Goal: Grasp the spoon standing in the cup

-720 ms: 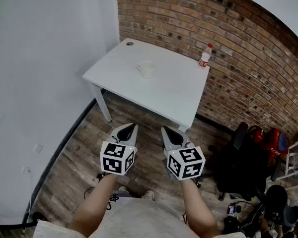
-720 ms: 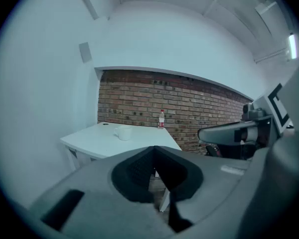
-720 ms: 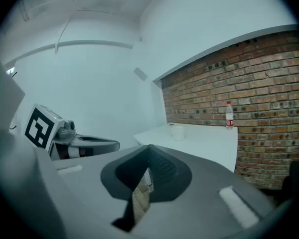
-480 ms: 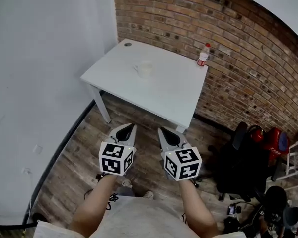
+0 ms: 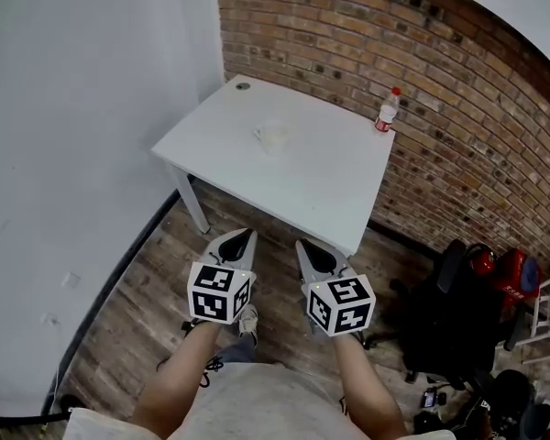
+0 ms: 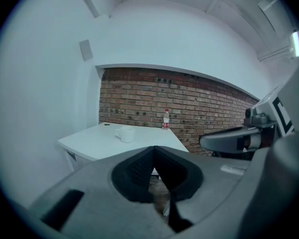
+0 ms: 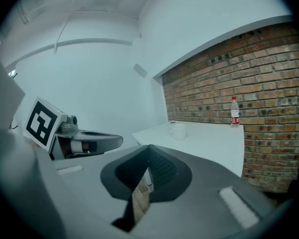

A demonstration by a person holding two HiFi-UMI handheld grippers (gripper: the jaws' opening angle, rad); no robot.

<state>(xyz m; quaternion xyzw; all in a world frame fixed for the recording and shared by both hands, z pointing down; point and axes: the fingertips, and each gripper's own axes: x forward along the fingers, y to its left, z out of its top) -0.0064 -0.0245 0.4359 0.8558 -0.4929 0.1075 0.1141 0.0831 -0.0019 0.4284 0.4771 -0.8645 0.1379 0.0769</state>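
The left hand-held gripper (image 5: 246,234) and right hand-held gripper (image 5: 304,245) are both clenched on nothing, side by side above the wooden floor (image 5: 147,291), well apart from the bench (image 5: 321,177). The cup (image 5: 273,136) stands mid-bench, but its spoon is too small to tell.

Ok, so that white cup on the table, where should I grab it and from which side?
Probably the rim opposite the handle, coming straight down. The cup stands upright on the table, mouth open upward, and its handle sticks out leftward in the head view, leaving the right wall free for the fingers.
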